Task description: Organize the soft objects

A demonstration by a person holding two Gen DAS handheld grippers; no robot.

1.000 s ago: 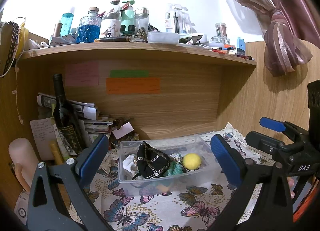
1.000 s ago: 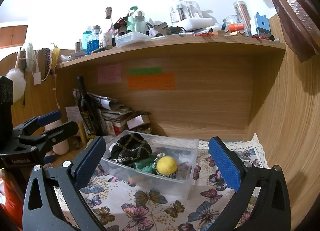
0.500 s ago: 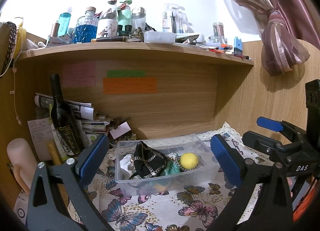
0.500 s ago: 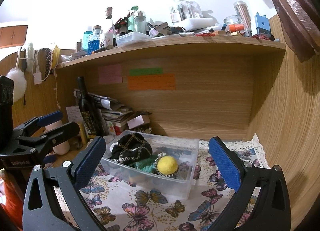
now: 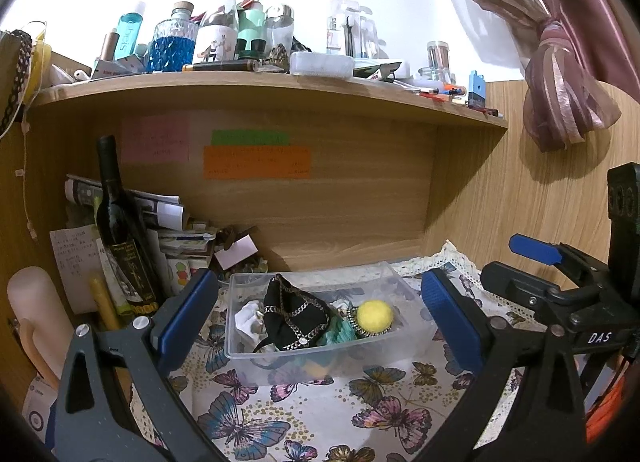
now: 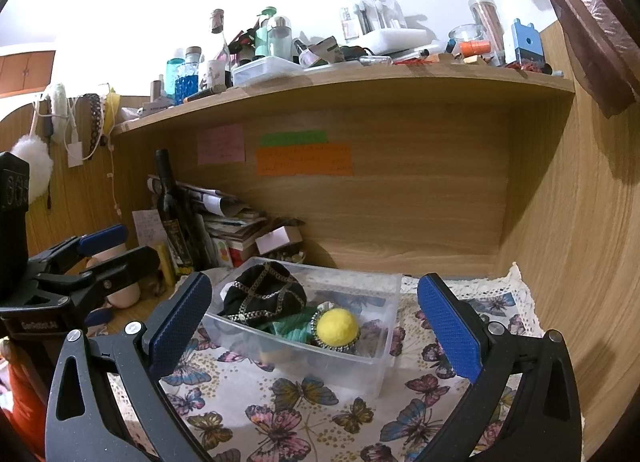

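Note:
A clear plastic box [image 5: 376, 350] [image 6: 360, 370] stands on a butterfly-print cloth [image 5: 320, 414] [image 6: 288, 418] under a wooden shelf. In it lie a black pouch with chain trim [image 5: 296, 316] [image 6: 262, 296], a yellow ball [image 5: 375, 314] [image 6: 337, 327], a green soft piece [image 5: 340, 334] [image 6: 292, 326] and a white item [image 5: 248, 316]. My left gripper [image 5: 318, 316] is open and empty, short of the box. My right gripper [image 6: 314, 326] is open and empty, also short of the box. Each gripper shows in the other's view, the right one [image 5: 560, 282] and the left one [image 6: 92, 262].
A dark wine bottle [image 5: 120, 230] [image 6: 174, 218], stacked papers [image 5: 160, 214] and a cream cylinder [image 5: 32, 310] crowd the left. The shelf [image 5: 260, 86] above carries many bottles and jars. A wooden wall [image 6: 580, 242] closes the right side. A pink curtain [image 5: 560, 62] hangs at upper right.
Both grippers stay open and nearly still. The left wrist view has drifted slightly, so the box sits a little lower and left.

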